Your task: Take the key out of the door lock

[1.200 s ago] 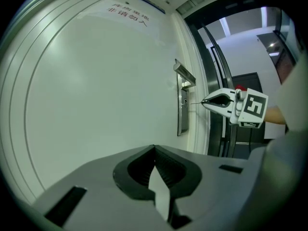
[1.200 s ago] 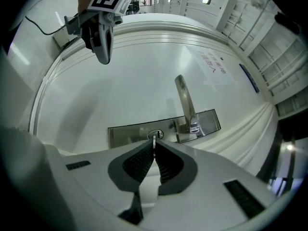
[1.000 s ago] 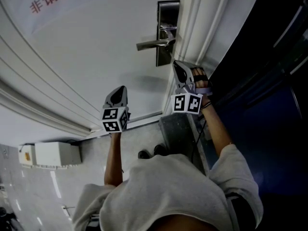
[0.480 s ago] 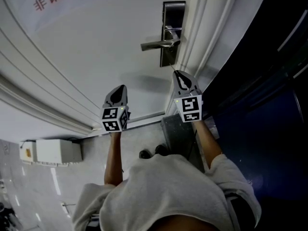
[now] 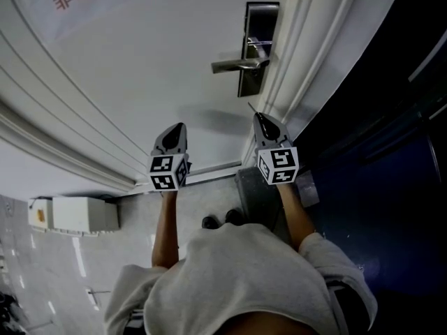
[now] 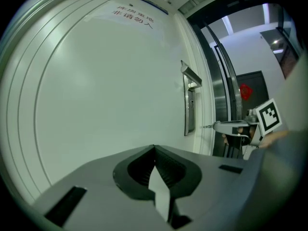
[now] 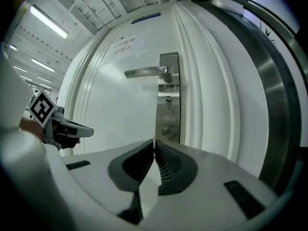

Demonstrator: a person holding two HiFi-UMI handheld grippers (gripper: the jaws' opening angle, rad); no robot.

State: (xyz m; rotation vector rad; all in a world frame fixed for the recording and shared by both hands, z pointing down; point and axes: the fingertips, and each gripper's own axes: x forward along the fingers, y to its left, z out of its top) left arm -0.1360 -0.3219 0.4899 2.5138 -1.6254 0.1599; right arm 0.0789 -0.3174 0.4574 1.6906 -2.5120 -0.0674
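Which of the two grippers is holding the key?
The right gripper, by the door handle: the key pokes from its shut tips. The left gripper is shut on nothing.

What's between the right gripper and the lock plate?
Nothing; the head view shows only bare door between the lock plate and the right gripper, which is shut on the key.

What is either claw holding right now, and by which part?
The right claw pinches a thin silver metal key by its head, blade poking forward; the left claw holds nothing.
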